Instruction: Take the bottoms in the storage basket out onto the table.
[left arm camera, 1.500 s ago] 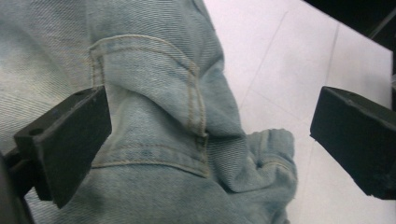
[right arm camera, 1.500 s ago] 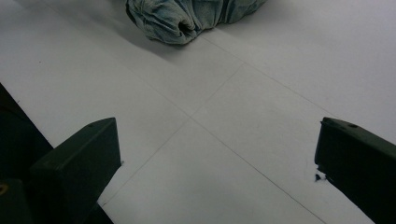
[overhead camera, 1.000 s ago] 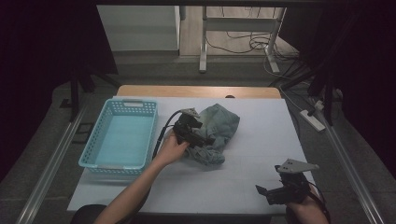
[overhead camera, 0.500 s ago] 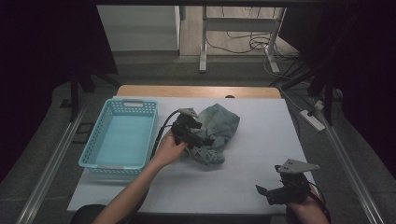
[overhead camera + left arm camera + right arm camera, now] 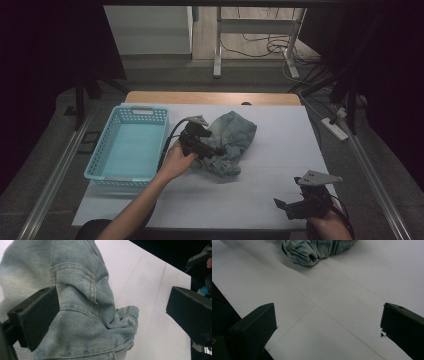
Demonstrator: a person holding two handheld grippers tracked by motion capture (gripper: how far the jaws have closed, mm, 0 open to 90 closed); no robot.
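At far left: a turquoise plastic basket (image 5: 129,150), lattice-walled and rectangular, sat on the white-covered counter (image 5: 280,150) with nothing in it.
Left of centre: the left claw (image 5: 212,149) lay over the near edge of the denim garment (image 5: 232,137), its jaws spread wide; in the left gripper view one jaw stood against the cloth near a pocket seam and the other hung apart over bare counter.
Change: over the last second almost nothing had shifted; the claw had stayed at the denim with no closing seen, so I judge the grab was not yet made and the garment was not lifted.
Centre: the garment lay crumpled in a soft heap just right of the basket, faded blue twill with stitched seams and a rolled cuff (image 5: 310,255) at its near end.
At right: the right claw (image 5: 290,206) rested near the counter's front edge, jaws wide apart, well away from the denim.
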